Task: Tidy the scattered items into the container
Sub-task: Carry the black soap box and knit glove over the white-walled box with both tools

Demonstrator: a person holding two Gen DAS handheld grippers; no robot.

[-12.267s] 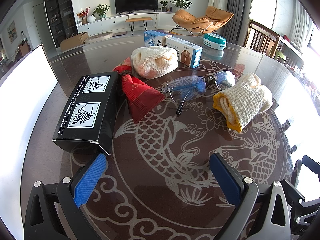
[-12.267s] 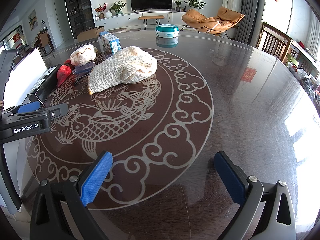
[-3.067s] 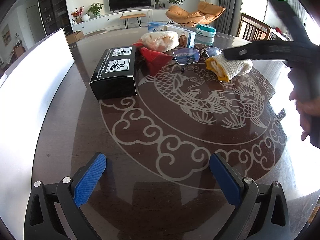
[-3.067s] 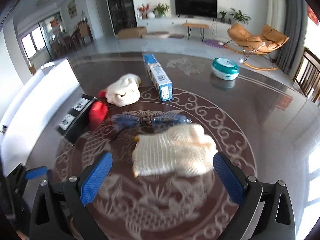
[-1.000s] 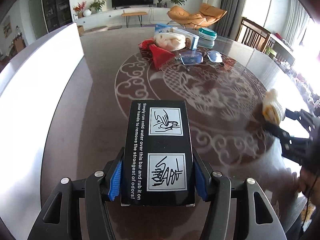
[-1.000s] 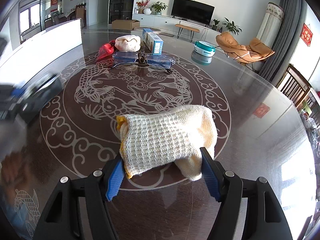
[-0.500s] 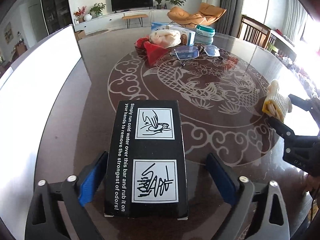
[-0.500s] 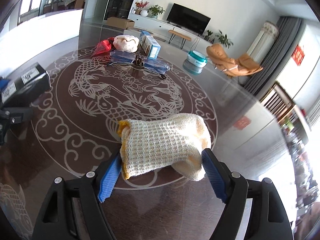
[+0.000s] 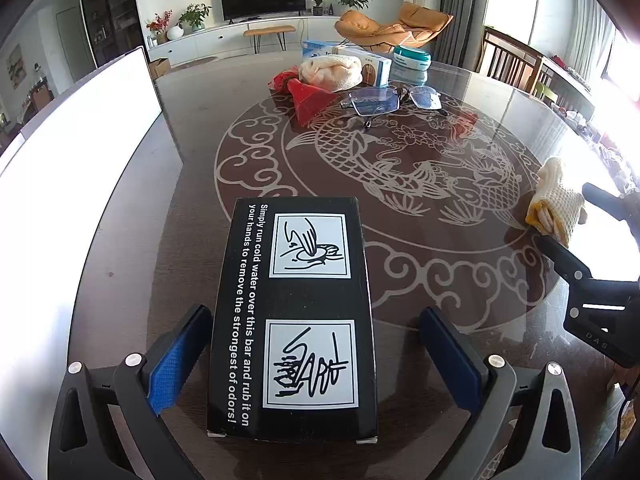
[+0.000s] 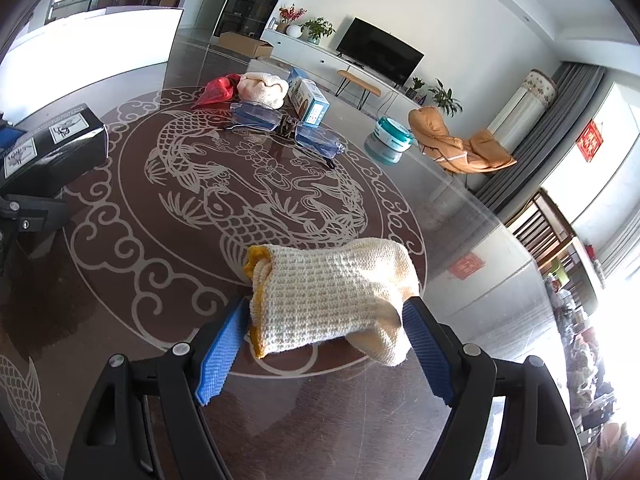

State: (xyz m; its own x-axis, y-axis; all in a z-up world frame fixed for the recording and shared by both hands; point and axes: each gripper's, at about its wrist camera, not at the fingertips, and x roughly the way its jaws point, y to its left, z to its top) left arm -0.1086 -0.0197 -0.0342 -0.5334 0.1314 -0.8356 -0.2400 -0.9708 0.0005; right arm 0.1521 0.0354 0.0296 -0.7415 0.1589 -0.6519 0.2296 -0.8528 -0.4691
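- A second ago the left gripper (image 9: 316, 356) was clamped on the black box (image 9: 294, 312); now its jaws are spread wide and the box lies flat on the table (image 9: 460, 208) between them, with a clear gap at the right pad and the left pad close alongside.
- Against the frame half a second back, the box and the left gripper sit as they did.
- The right gripper (image 10: 328, 352) pinches the yellow knitted cloth (image 10: 332, 292) as it did a second ago, the jaws a little wider and the view more tilted.
- The left gripper points steeply down at the near left part of the table, just beside the white container (image 9: 72, 152), whose wall runs along the left edge.
- The right gripper points down more gently at the near right part, the cloth bunched between its blue pads (image 10: 222, 350) and raised off the glass.
- In the left wrist view the right gripper (image 9: 560, 216) shows at the right with the cloth (image 9: 554, 200) in it.
- At the far side lie a red pouch (image 9: 308, 98), a cream cloth (image 9: 332, 74), glasses (image 9: 390, 98) and a blue and white carton (image 9: 374, 66), close together.
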